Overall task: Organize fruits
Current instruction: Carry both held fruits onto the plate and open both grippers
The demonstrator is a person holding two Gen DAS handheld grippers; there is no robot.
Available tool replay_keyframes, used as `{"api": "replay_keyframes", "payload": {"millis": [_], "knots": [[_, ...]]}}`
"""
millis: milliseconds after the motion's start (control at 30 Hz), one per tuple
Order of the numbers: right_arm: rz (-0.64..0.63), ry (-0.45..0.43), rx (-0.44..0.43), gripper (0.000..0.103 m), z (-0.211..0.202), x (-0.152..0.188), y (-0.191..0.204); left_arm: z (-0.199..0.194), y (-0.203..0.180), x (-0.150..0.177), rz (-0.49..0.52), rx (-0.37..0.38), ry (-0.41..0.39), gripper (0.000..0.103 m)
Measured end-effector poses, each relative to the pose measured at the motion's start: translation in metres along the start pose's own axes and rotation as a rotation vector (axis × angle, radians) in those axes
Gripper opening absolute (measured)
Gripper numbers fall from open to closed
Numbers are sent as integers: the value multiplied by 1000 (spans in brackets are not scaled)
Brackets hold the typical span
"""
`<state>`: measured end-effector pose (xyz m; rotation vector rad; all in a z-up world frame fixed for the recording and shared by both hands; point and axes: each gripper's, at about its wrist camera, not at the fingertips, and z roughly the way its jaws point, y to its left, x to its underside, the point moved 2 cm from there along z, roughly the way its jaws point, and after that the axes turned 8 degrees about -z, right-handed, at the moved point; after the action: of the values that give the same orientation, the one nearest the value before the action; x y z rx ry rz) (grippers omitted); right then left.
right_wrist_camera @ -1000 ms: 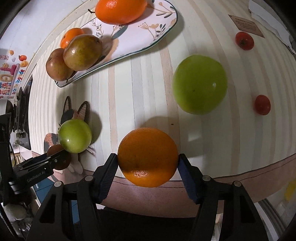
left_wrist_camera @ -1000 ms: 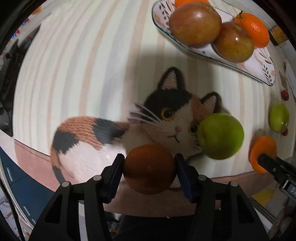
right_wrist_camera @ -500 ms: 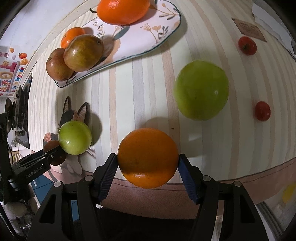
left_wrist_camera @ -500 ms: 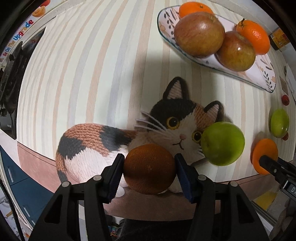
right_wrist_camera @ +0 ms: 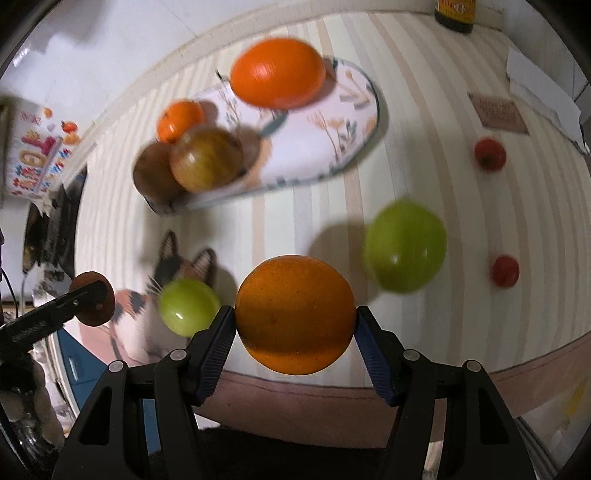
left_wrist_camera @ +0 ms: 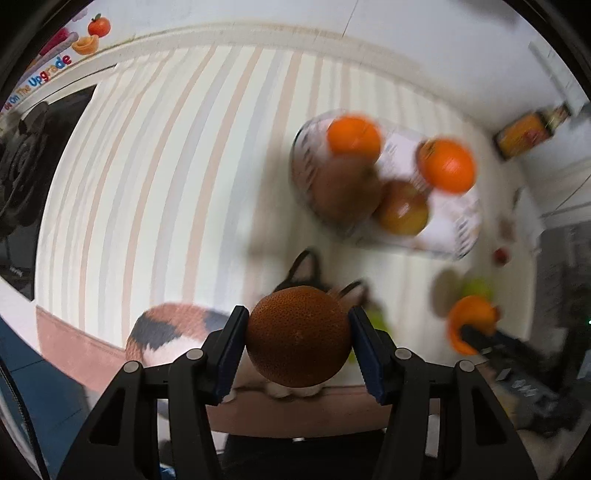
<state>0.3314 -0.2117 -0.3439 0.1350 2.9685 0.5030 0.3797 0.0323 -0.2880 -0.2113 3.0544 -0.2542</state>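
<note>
My left gripper (left_wrist_camera: 298, 338) is shut on a dark brown-orange fruit (left_wrist_camera: 298, 334), held above the table's near edge over a cat-shaped mat (left_wrist_camera: 173, 328). My right gripper (right_wrist_camera: 294, 317) is shut on a bright orange (right_wrist_camera: 294, 314), also above the near edge. A patterned oval plate (right_wrist_camera: 314, 147) stands farther back with two oranges (right_wrist_camera: 277, 73) and two brownish apples (right_wrist_camera: 207, 162). A green apple (right_wrist_camera: 404, 246) lies on the cloth to the right, a smaller green one (right_wrist_camera: 187, 306) on the cat mat. The left view is blurred.
Two small red tomatoes (right_wrist_camera: 489, 154) (right_wrist_camera: 505, 271) lie at the right. A dark bottle (right_wrist_camera: 453, 11) stands at the back wall, with papers (right_wrist_camera: 543, 96) and a brown card (right_wrist_camera: 498, 113) at the far right. A stickered box (right_wrist_camera: 37, 162) stands at the left.
Both grippers have risen and pulled back with their fruits; the plate and table fruits now look smaller and farther. The left view tilted up toward the wall.
</note>
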Motion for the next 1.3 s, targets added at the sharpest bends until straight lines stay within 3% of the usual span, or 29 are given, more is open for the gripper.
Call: {"api": "replay_keyframes", "payload": {"millis": [133, 200, 367, 500, 767, 1000, 1067, 1100, 1133, 1167, 1300], "knots": [[20, -44, -27, 68, -16, -20, -6, -25, -17, -33, -8, 87, -21, 53], [29, -59, -34, 68, -17, -32, -8, -30, -31, -54, 1, 90, -33, 53], [52, -99, -29, 68, -19, -68, -19, -16, -72, -102, 47, 91, -17, 53], [66, -100, -16, 68, -11, -95, -28, 16, -105, -133, 100, 70, 46, 53], [70, -64, 8, 68, 11, -121, -36, 70, -143, -147, 191, -39, 149, 53], [95, -20, -27, 69, 23, -120, -38, 88, -149, -144, 203, -76, 212, 54], [102, 12, -23, 69, 27, -119, -41, 87, -149, -144, 206, -79, 211, 66], [106, 20, -32, 74, 28, -118, -41, 84, -149, -144, 209, -83, 203, 85], [113, 17, -52, 90, 28, -117, -41, 81, -150, -145, 214, -82, 191, 92], [121, 12, -62, 98, 27, -117, -41, 77, -151, -146, 214, -78, 173, 92], [107, 9, -46, 98, 22, -118, -39, 66, -143, -148, 183, -58, 149, 92]]}}
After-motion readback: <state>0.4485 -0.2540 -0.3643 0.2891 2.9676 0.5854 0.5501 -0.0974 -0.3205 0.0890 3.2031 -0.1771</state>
